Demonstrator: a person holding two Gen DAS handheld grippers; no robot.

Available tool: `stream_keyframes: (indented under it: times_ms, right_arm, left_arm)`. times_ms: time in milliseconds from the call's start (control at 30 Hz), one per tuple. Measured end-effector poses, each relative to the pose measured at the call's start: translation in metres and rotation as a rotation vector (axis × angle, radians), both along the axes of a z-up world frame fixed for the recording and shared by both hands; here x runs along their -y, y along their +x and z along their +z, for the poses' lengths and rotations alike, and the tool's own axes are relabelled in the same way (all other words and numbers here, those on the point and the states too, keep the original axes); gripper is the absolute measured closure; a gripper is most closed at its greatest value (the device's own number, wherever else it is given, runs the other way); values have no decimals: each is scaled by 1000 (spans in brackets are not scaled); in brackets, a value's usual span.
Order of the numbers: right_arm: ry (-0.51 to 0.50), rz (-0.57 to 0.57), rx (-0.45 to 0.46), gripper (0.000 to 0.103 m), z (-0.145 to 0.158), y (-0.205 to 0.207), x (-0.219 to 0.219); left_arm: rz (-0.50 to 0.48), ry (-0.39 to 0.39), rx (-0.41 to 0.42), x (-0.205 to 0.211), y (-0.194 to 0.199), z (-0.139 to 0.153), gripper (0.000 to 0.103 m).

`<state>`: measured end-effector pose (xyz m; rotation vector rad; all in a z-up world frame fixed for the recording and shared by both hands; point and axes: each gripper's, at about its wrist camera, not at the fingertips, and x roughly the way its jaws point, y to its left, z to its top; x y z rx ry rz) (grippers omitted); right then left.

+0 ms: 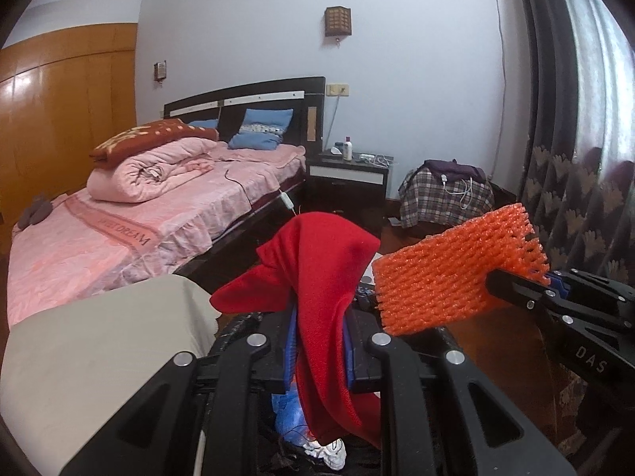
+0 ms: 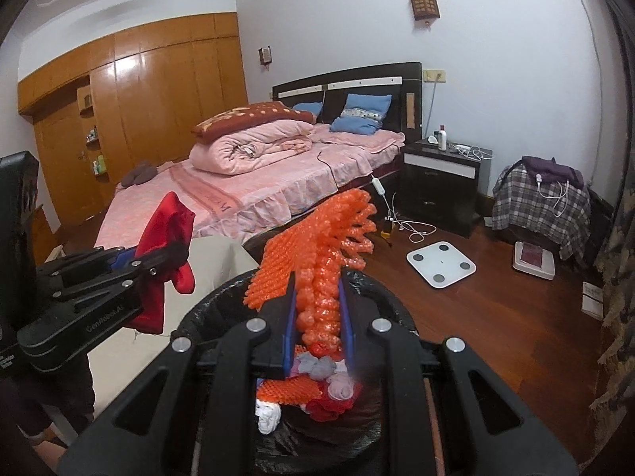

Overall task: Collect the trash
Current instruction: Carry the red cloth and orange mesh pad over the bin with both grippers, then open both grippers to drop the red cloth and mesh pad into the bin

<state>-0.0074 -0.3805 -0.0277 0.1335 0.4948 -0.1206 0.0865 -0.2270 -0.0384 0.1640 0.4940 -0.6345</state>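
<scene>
Hanging over the black-lined trash bin (image 2: 222, 301): R gripper (image 2: 317, 317) clamped on orange foam net (image 2: 333, 246), L gripper (image 1: 319, 341) clamped on red cloth (image 1: 317, 269). Bin already holds red, white, orange scraps. Beige cover (image 1: 91, 341) just beside bin. Further back: white scale (image 2: 440, 263) on wood floor, pink bed (image 2: 278, 182).

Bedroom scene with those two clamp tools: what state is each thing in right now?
Left gripper: fingers shut on the red cloth.
Right gripper: fingers shut on the orange foam net.
Trash bin: open, black-lined, already holding trash.
Quilt: folded on the bed.
Scale: flat on the floor.
</scene>
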Motion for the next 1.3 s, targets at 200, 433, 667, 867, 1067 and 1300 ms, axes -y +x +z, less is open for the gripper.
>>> stream_keyframes:
  times_ms: [200, 433, 667, 867, 1067, 1300]
  right_arm:
    - [1, -9, -17, 85, -6, 6, 7]
    - [-1, -17, -46, 81, -17, 12, 13]
    - [-4, -37, -97, 58, -35, 23, 17]
    - [-10, -47, -107, 29, -41, 20, 16]
    - [-12, -43, -87, 7, -31, 13, 9]
    - [24, 13, -66, 6, -11, 4, -13]
  left_arm:
    - [-19, 7, -23, 12, 6, -9, 84]
    - [-35, 15, -52, 22, 18, -19, 77]
    - [-20, 17, -81, 15, 28, -27, 50]
    - [12, 14, -85, 1, 33, -27, 36]
    - [70, 19, -65, -25, 30, -19, 15]
    - [132, 6, -40, -64, 19, 0, 6]
